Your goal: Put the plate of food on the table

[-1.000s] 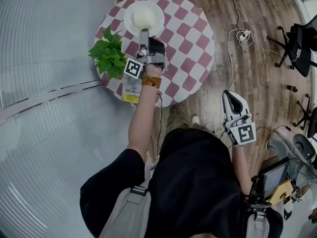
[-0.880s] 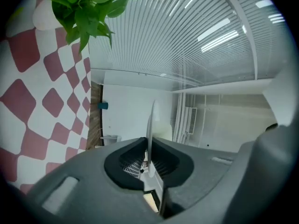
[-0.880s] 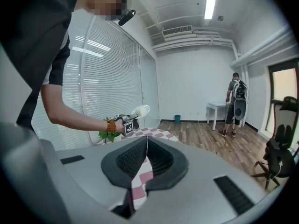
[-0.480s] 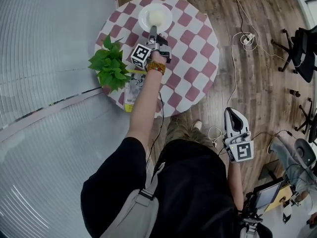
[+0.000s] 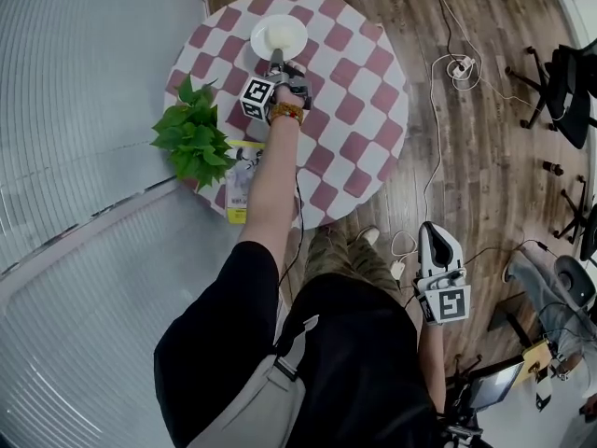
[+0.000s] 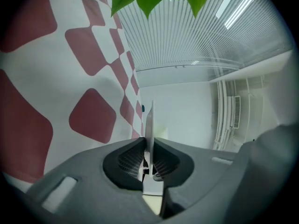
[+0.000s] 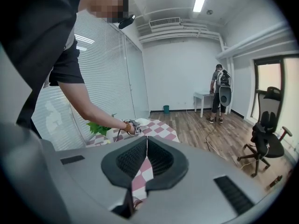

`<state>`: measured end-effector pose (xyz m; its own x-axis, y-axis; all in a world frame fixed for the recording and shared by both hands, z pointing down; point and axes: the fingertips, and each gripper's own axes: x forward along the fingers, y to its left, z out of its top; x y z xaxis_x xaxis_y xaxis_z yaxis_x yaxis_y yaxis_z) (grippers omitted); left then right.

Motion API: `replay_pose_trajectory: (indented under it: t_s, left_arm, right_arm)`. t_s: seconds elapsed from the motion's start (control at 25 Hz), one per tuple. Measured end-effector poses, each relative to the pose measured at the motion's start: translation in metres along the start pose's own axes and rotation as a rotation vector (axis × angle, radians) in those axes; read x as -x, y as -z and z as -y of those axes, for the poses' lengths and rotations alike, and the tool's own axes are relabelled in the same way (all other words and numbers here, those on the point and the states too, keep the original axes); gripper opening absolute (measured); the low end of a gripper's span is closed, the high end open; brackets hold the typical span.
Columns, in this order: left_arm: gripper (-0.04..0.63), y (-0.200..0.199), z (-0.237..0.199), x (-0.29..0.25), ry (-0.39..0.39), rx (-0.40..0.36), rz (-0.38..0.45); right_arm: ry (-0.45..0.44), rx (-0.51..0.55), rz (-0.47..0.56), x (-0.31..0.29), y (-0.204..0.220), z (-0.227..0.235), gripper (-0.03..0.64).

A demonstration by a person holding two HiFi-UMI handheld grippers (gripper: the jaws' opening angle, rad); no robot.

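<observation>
A white plate (image 5: 291, 45) with a pale mound of food (image 5: 279, 33) is over the far side of the round red-and-white checked table (image 5: 354, 110). My left gripper (image 5: 276, 61) is shut on the plate's near rim. In the left gripper view the rim (image 6: 149, 125) shows edge-on as a thin white line between the closed jaws of the left gripper (image 6: 149, 160), with the tablecloth (image 6: 56, 78) just beside it. Whether the plate touches the cloth I cannot tell. My right gripper (image 5: 436, 236) hangs low beside the person, shut and empty; the right gripper (image 7: 145, 160) shows closed jaws.
A green potted plant (image 5: 191, 138) stands at the table's left edge, a printed packet (image 5: 238, 189) lies near it. Cables and a power strip (image 5: 457, 63) lie on the wood floor. Office chairs (image 5: 564, 82) stand right. Another person (image 7: 218, 93) stands by a small white table (image 7: 202, 96).
The left arm has stretched farther out, carrying the plate toward the table's far side. The right gripper has stayed hanging at the person's side.
</observation>
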<state>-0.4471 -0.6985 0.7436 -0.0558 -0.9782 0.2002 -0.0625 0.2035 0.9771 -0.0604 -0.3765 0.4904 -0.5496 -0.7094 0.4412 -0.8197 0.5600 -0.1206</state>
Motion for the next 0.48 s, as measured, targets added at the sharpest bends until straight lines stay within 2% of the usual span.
replay_pose_trajectory:
  t_s: [0.24,0.48]
  left_arm:
    - [0.034,-0.004,-0.029,-0.004,-0.054,-0.015,-0.011]
    - [0.034,-0.008,-0.046,0.004,-0.061,-0.011,-0.033]
  right_arm:
    - [0.005,-0.030,-0.022,-0.005,0.017,-0.006,0.014]
    - [0.003,-0.038,-0.026,-0.006,0.024,-0.016,0.014]
